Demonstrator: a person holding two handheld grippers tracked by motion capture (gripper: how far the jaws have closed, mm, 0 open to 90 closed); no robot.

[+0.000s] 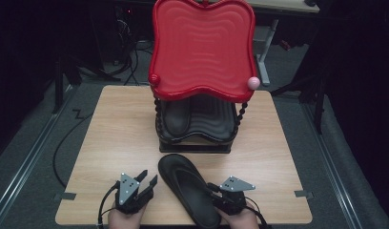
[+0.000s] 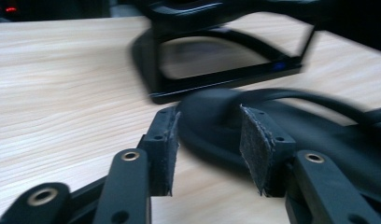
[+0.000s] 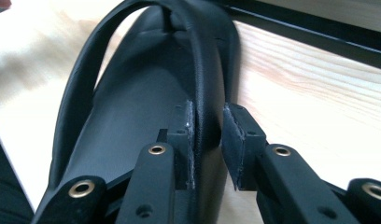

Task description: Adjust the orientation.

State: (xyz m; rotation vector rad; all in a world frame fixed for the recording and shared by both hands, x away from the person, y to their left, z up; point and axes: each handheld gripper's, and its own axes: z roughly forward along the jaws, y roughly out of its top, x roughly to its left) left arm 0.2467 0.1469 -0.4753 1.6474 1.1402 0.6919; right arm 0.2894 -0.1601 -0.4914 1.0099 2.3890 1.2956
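Item, half shelved as I judge it: one black flip-flop (image 1: 176, 117) lies on the rack's lower tier (image 1: 195, 140), its mate (image 1: 189, 193) waits on the table (image 1: 111, 143), right gripper (image 3: 208, 135) straddling the strap, not clamped, left gripper (image 1: 146, 181) open beside it.

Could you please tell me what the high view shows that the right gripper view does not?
The high view adds the red tray, what looks like a second sandal beneath it, and the open left tool. The right gripper view adds, close up, pads either side of the strap and rim of the black sandal. Both share the right tool, that sandal and the wooden table.
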